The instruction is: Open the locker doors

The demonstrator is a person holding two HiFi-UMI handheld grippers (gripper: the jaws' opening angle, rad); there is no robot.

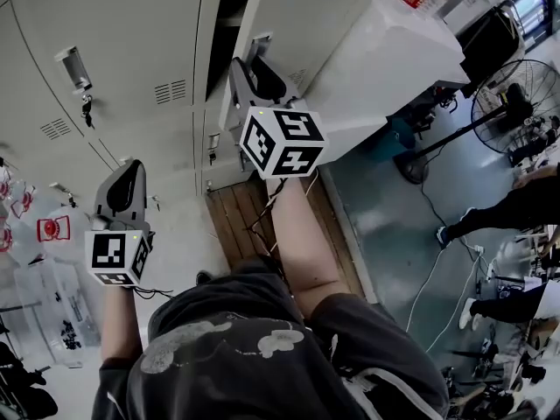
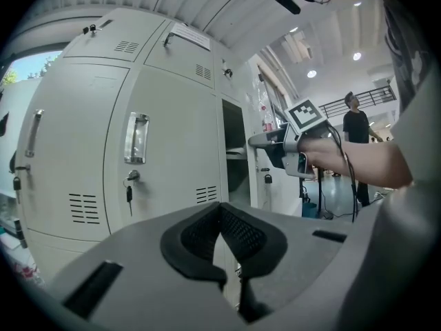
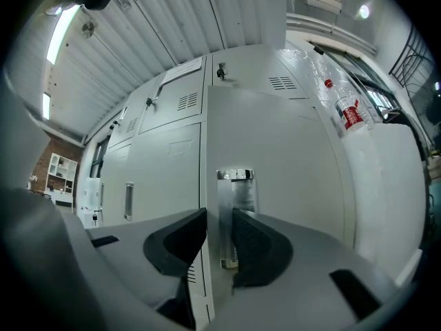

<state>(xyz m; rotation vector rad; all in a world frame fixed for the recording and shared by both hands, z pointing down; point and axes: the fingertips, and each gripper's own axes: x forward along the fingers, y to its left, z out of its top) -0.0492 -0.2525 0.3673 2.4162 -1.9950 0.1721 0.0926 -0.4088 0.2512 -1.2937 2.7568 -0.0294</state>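
**A:** Where is the door?

**B:** The door (image 3: 289, 150) fills the middle of the right gripper view. Its handle (image 3: 235, 205) is low in the middle, right by the door's left edge.

**A:** Is anything holding it?

**B:** Yes. The right gripper (image 3: 219, 219) has its fingers (image 3: 258, 243) pinched on the handle and the door edge, one on each side. The left gripper (image 2: 222, 212) is at the bottom of its own view. Its fingers are pressed together with nothing in them.

**A:** How will the door feel?

**B:** I think it is thin, stiff metal and not heavy. It should swing and not bend. The handle looks shiny, so it may slip. It is still the best spot to hold.

**A:** What can't you see?

**B:** The hinges. The locker (image 2: 234, 150) is just dark inside. In the head view the right gripper covers the handle.
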